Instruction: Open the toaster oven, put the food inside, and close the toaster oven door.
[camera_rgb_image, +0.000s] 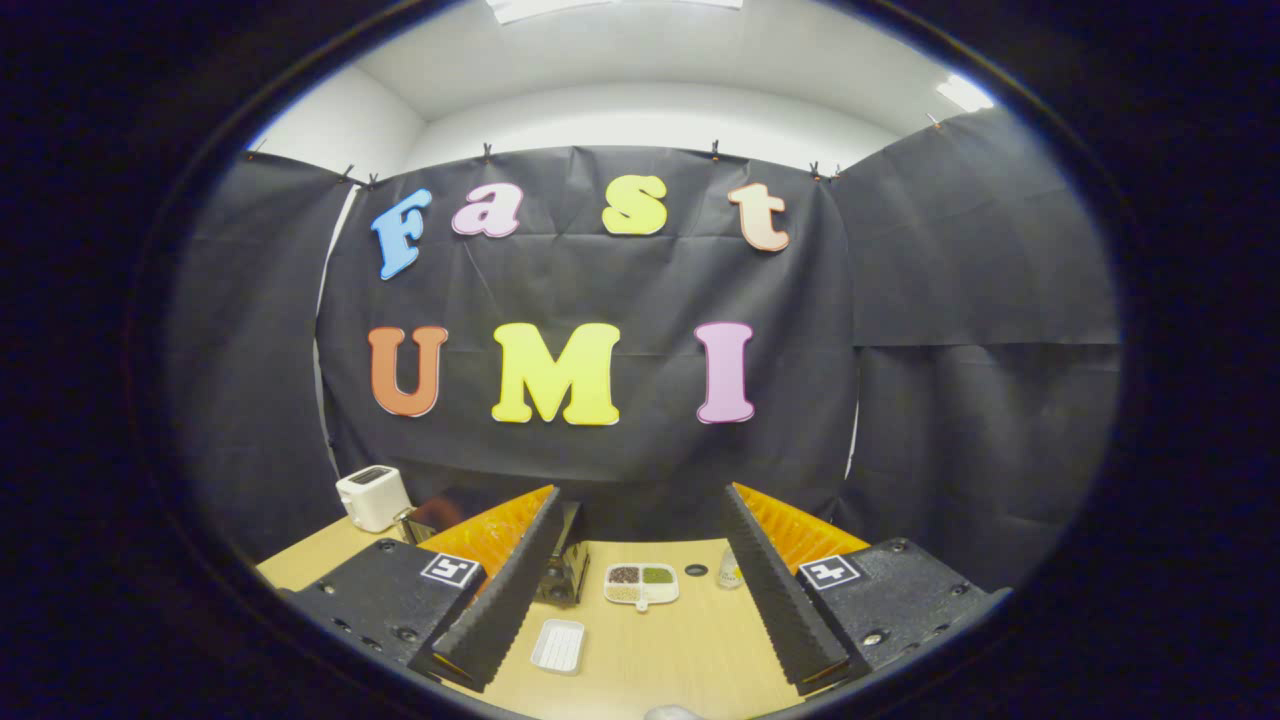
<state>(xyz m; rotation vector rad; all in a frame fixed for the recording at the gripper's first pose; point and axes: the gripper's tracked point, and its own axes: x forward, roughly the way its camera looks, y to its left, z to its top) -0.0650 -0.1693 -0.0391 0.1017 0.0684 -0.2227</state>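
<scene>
My gripper (642, 495) is held above the wooden table (690, 650), open, with its two fingers wide apart and nothing between them. A dark toaster oven (562, 575) stands at the back of the table, mostly hidden behind the left finger (515, 580); I cannot tell how its door stands. Ahead, between the fingers, lies a white divided dish (641, 584) holding dark, green and pale food. Nearer to me, beside the left finger, a small white ridged tray (558, 645) lies flat.
A white pop-up toaster (372, 497) sits at the table's far left corner. A small black disc (697, 570) and a small clear bottle (730, 570) stand next to the right finger. Black cloth walls close the booth behind the table.
</scene>
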